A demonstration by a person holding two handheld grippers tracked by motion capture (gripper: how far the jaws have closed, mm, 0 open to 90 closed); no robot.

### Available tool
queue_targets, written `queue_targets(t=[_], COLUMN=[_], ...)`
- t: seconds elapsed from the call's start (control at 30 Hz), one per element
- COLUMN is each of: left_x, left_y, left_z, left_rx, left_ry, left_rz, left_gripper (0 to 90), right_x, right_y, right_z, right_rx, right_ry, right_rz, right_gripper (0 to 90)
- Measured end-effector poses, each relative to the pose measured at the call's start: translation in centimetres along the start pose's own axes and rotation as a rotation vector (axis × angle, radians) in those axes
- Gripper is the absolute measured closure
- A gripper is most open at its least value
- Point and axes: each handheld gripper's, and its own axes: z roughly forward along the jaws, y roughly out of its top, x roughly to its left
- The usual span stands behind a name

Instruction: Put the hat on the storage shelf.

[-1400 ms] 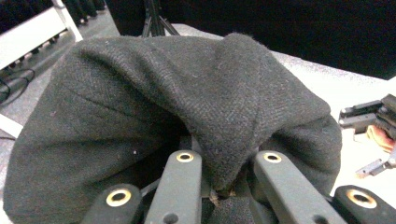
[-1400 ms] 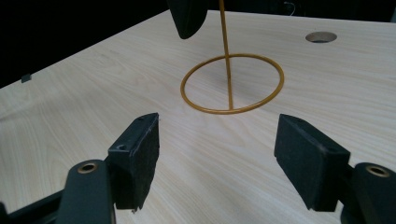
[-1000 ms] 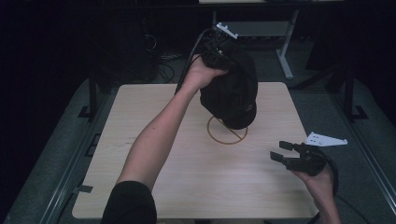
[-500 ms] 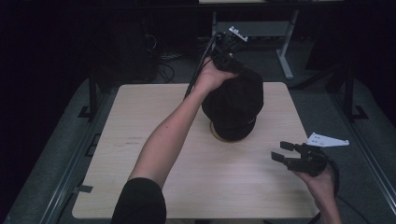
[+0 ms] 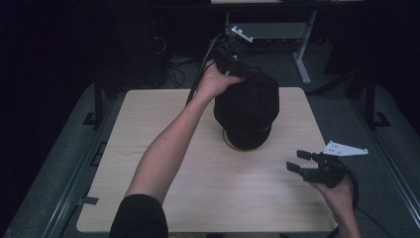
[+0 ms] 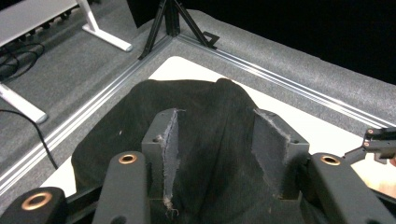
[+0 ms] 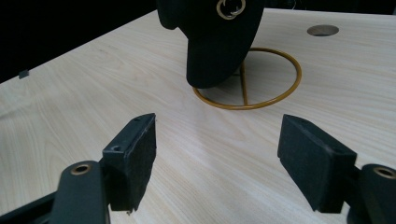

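Two grippers: your left gripper [image 5: 237,67] is clamped on the black cap [image 5: 246,106] mid-frame over the ring stand [image 7: 247,77]; right gripper [image 7: 217,156] idles agape, so lower gently next

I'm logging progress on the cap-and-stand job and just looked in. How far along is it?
Done: the left gripper has picked up the black cap, its fabric bunched between the jaws. In hand: the cap hangs over the gold wire stand, brim low near the ring base, but I can't tell whether it rests on it. Left: seating it and letting go. The right gripper is open, idle near the table edge.
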Motion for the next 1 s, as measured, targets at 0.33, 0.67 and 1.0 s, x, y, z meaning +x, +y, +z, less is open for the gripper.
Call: queue_targets(t=[0.33,0.67,1.0], left_x=[0.4,0.7,1.0], left_y=[-1.4,-3.5,-6.4], left_z=[-1.5,-3.4,-5.1], left_rx=[-0.024,-0.036,-0.059], left_ry=[0.000,0.010,-0.006], left_rz=[-0.029,-0.041,-0.051], left_gripper=[45.0,42.5,38.9], right_x=[0.1,0.4,0.9], right_y=[0.0,-0.1,0.0], right_z=[0.2,0.8,1.4], right_rx=[0.004,0.020,0.021], right_ry=[-0.011,-0.032,-0.050], right_rz=[-0.003,-0.006,-0.005], right_gripper=[24.2,22.9,21.4])
